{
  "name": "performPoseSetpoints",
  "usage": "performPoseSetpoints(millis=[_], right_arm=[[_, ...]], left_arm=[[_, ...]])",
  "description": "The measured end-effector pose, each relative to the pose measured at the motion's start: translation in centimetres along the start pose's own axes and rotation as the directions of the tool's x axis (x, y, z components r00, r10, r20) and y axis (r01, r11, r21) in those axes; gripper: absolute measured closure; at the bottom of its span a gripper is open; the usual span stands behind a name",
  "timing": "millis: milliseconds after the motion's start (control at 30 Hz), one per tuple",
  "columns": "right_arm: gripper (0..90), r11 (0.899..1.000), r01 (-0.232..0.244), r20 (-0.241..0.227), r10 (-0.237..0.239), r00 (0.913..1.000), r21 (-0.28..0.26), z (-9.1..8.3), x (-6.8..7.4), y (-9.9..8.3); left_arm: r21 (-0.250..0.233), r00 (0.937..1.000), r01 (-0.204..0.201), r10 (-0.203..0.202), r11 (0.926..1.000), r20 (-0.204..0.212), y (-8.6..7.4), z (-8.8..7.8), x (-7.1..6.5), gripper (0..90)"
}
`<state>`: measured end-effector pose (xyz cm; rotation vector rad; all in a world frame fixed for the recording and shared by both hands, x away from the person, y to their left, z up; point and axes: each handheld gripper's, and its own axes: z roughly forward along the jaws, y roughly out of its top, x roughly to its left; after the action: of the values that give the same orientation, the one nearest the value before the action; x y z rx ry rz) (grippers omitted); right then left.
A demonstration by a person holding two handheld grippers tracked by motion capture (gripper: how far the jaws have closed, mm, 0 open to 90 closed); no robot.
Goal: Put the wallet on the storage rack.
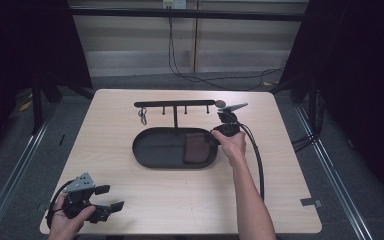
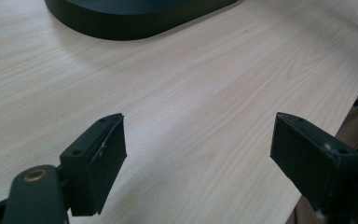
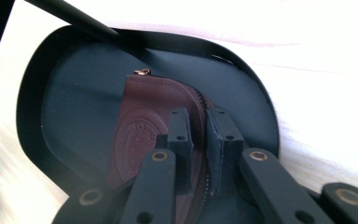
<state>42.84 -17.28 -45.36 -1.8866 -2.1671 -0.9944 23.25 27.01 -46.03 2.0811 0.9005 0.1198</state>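
A brown leather zip pouch (image 3: 156, 121) lies flat in the right end of a black oval tray (image 1: 152, 150), which sits near the middle of the light wooden worktop (image 1: 180, 200). A round embossed seal is pressed into the leather; its lettering is too small and dark to read. A small brass ring (image 3: 142, 71) shows at the pouch's far edge, and the zip runs along its curved side.

The right gripper (image 3: 199, 140) is over the pouch, its fingers (image 3: 179, 128) drawn close together with only a narrow slit between them. They stand at the zip edge; I cannot tell whether any leather is pinched in the slit. In the high view the right gripper (image 1: 215, 137) sits at the tray's right rim.

From the tray rises a black post that carries a horizontal bar with small hooks (image 1: 175, 105); a loop of something thin hangs from the leftmost hook.

The left gripper (image 1: 107, 197) rests at the worktop's near left corner, well apart from the tray. Its fingers (image 2: 95, 163) stand wide, with bare wood between them.
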Motion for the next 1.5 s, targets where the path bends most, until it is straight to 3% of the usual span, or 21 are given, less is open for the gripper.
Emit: performPoseSetpoints(millis=[233,300,467,767,900,1167,1500], right_arm=[[73.2,1.0,0.015,0.032,-0.014,0.9994,-0.018,-0.3,0.1,0.0],[71.4,0.999,0.038,0.028,-0.038,0.9989,-0.01,-0.4,0.3,0.0],[66.4,0.999,0.039,0.029,-0.039,0.9988,-0.019,-0.7,0.4,-0.1],[43.3,0.995,0.074,0.016,-0.073,0.9972,-0.063,-1.9,0.7,-0.3],[37.5,0.991,0.117,0.006,-0.116,0.9932,-0.072,-2.3,1.2,-0.4],[22.4,0.983,0.141,0.032,-0.138,0.9899,-0.12,-3.6,1.6,-0.9],[16.3,0.975,0.172,0.037,-0.168,0.985,-0.143,-4.8,1.7,-2.3]], left_arm=[[0.0,1.0,0.0,0.0,1.0,-0.003,0.0,0.0,0.0,18.0],[-0.001,1.0,0.001,-0.001,1.0,-0.006,0.0,0.0,0.1,18.0],[0.0,1.0,-0.001,0.001,1.0,-0.003,0.0,0.0,0.1,18.0],[0.002,1.0,0.001,-0.001,1.0,-0.003,0.0,0.1,0.1,18.0],[0.003,1.0,0.003,-0.003,1.0,-0.006,0.0,0.1,0.2,17.9],[0.0,0.9998,0.016,-0.016,0.9999,-0.014,0.0,0.0,0.5,17.9],[-0.002,0.9996,0.026,-0.026,0.9997,-0.014,0.0,0.0,0.6,18.0]])
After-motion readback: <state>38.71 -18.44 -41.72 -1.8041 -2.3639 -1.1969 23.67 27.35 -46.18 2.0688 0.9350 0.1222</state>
